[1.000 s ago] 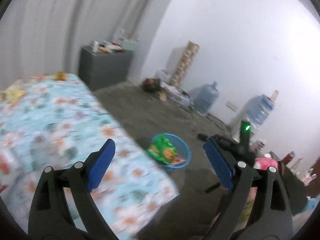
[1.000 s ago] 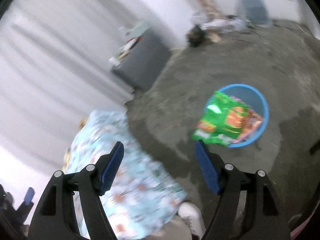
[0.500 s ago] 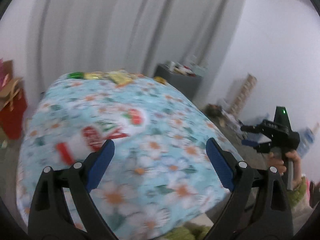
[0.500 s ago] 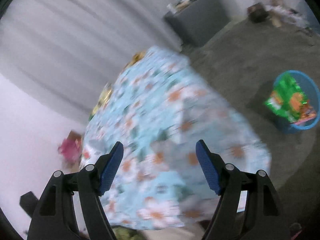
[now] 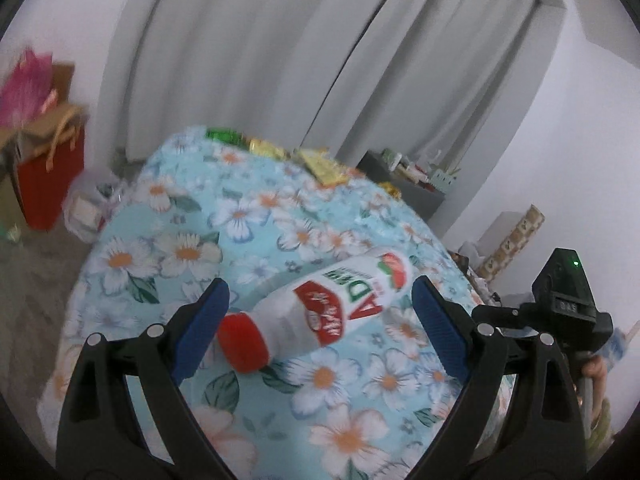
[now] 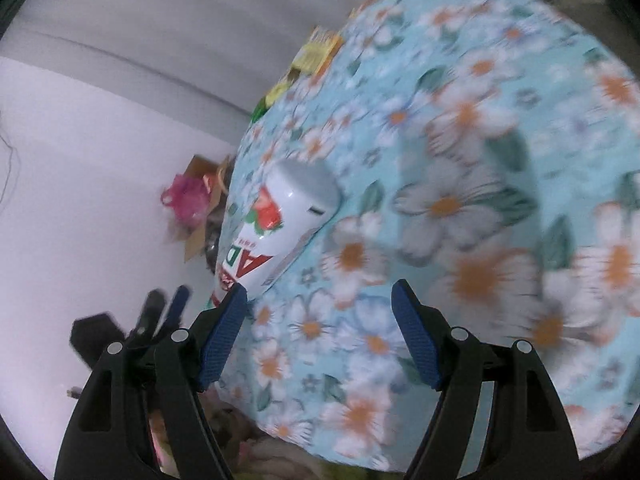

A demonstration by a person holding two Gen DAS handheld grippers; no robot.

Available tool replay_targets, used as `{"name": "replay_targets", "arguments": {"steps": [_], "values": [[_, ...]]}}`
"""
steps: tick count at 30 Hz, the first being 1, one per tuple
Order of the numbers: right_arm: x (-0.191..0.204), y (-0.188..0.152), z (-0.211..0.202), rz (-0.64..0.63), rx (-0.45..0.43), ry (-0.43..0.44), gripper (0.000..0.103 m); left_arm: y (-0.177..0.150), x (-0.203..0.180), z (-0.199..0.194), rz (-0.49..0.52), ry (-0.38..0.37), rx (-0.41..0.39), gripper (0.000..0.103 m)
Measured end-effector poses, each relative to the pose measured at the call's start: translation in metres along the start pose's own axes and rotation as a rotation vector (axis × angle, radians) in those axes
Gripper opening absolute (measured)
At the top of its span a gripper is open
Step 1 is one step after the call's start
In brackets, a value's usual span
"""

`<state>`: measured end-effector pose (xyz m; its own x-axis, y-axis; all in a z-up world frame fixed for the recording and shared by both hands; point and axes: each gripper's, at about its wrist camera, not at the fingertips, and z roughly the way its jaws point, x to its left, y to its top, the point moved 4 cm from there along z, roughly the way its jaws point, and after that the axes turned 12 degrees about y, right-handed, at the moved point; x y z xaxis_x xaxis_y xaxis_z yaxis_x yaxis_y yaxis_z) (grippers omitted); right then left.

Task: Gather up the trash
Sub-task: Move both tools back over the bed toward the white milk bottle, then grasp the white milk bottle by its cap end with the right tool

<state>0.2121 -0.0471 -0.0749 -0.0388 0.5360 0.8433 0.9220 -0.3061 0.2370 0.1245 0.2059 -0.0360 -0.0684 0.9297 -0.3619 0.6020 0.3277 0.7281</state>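
So the bottle is lying on its side on the flowery counter, red cap toward the left gripper, which hangs over it with its jaws wide apart and nothing in them. The right gripper is gaping too, empty, off near the bottle's flat bottom end. My guess is it's an empty plastic drink bottle, so light, kinda smooth and round, and it'll probably roll or squirt out if you pinch it near the cap. I'd grab across the fat middle where the label is, squeeze gently since thin plastic dents. Some wrappers sit at the far edge of the counter, well apart from it
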Motion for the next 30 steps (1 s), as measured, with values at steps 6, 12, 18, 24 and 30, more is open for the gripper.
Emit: {"name": "replay_targets", "arguments": {"steps": [6, 12, 18, 24, 30], "values": [[-0.005, 0.002, 0.015, 0.031, 0.016, -0.001, 0.073, -0.013, 0.001, 0.024, -0.025, -0.080, 0.087, 0.079], [-0.019, 0.000, 0.008, 0.082, 0.004, 0.010, 0.073, -0.024, -0.014, 0.013, -0.015, -0.198, 0.125, 0.074], [-0.023, -0.009, -0.002, 0.103, -0.001, 0.039, 0.073, -0.051, -0.048, 0.004, 0.039, -0.357, 0.251, 0.073], [-0.024, -0.011, -0.001, 0.122, 0.005, 0.054, 0.073, -0.043, -0.049, -0.019, 0.063, -0.376, 0.155, 0.073], [-0.026, -0.013, 0.002, 0.145, 0.003, 0.081, 0.073, -0.009, -0.010, 0.015, -0.033, -0.186, 0.141, 0.073]]}}
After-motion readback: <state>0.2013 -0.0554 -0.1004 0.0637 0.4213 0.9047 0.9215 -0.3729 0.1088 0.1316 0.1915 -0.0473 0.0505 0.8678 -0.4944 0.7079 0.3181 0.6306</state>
